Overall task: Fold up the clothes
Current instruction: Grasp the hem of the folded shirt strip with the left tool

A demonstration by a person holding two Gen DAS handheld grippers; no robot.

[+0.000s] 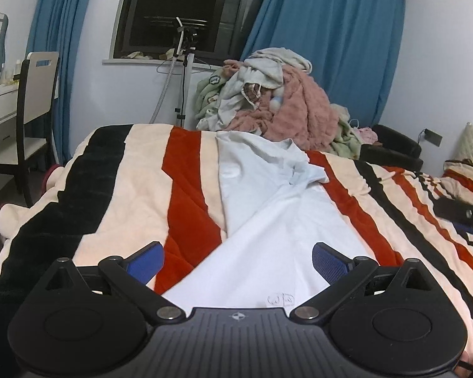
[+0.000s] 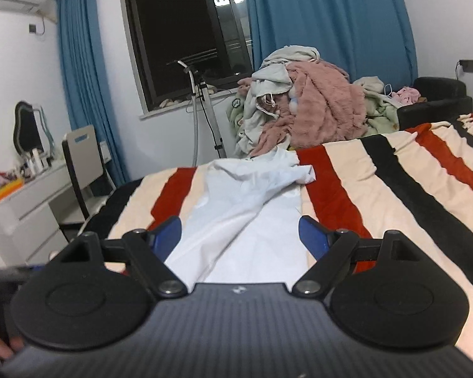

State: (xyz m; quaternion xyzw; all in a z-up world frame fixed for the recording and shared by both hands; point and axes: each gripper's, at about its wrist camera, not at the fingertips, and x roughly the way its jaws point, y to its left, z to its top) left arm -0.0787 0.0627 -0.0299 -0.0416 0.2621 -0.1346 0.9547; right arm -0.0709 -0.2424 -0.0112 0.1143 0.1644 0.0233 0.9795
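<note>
While the white shirt (image 1: 268, 220) lies stretched lengthwise down the middle of the bed (image 1: 116, 189), both grippers hang low over its near end with nothing between their fingers. From the left wrist view, the left gripper (image 1: 238, 260) has its blue fingers (image 1: 146, 263) spread wide, one over the red stripe of the striped blanket (image 1: 189, 214) and the other over the white cloth. The shirt's near half is folded over lengthwise into a long narrow band, and its far end, with the collar area, is rumpled and bunched toward the right. A small drawn mark shows on the cloth just ahead of the left gripper's body.

From the right wrist view, the right gripper (image 2: 239, 236) is likewise spread wide, its fingers (image 2: 312, 236) straddling the band of the white shirt (image 2: 252, 214), which runs away from the camera to the crumpled far end near the bed's far edge. Whether either gripper touches the cloth cannot be told.

Beyond the bed, a heap of laundry (image 2: 309, 107), with a pink fleecy piece, pale green and grey items, is piled in front of the blue curtains (image 2: 331, 25). A dark window (image 2: 186, 31) sits between the curtains, a garment steamer stand (image 2: 205, 100) below it. To the left stand a chair (image 2: 78, 157) and a white dresser (image 2: 22, 208) with a mirror.
</note>
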